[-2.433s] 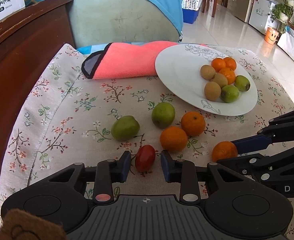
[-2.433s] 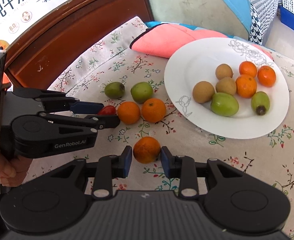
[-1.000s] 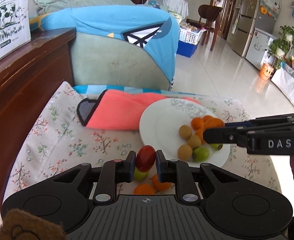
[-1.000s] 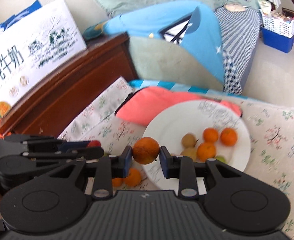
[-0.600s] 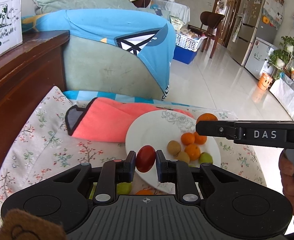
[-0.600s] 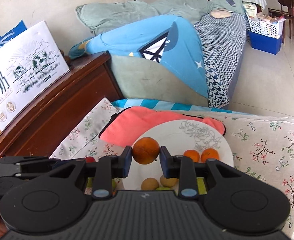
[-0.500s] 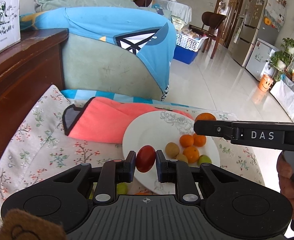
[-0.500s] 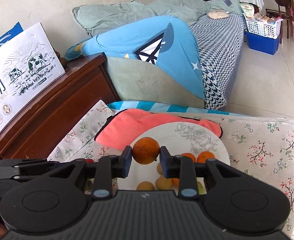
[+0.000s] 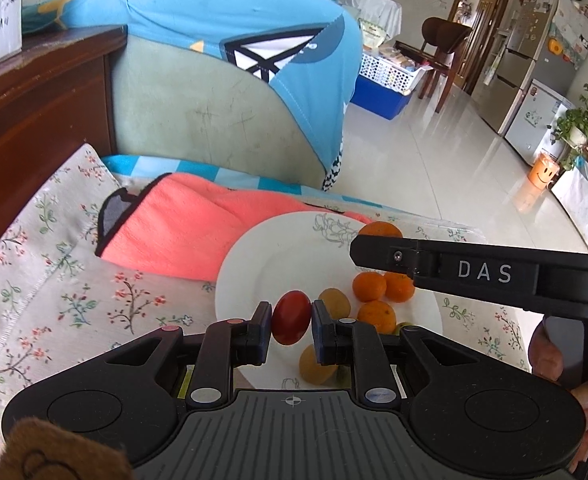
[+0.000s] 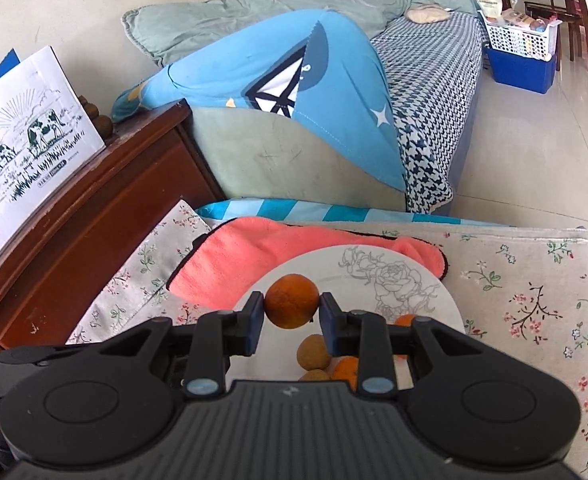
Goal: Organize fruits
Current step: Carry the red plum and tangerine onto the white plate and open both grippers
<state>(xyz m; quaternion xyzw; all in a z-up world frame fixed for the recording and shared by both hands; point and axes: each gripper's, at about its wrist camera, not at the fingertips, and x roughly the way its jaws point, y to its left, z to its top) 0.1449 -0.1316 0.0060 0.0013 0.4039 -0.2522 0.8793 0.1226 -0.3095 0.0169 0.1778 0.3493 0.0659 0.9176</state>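
My left gripper (image 9: 292, 326) is shut on a small red tomato (image 9: 291, 317), held above the near left part of the white plate (image 9: 262, 256). The plate carries several small oranges (image 9: 369, 286) and brownish round fruits (image 9: 334, 302). My right gripper (image 10: 292, 314) is shut on an orange (image 10: 292, 306) and hangs over the same plate (image 10: 393, 276). In the left wrist view that right gripper (image 9: 377, 242) reaches in from the right over the plate's far side, with its orange (image 9: 381, 229) peeking above the finger.
A pink cloth (image 9: 182, 224) lies behind the plate on the floral tablecloth (image 9: 54, 272). A dark wooden cabinet (image 10: 94, 216) stands to the left, a sofa with a blue blanket (image 10: 278, 84) behind. A person's hand (image 9: 545, 352) holds the right gripper's handle.
Both grippers have carried their fruit forward over the plate and slightly down. The loose fruits on the cloth have dropped out of sight beneath the grippers.
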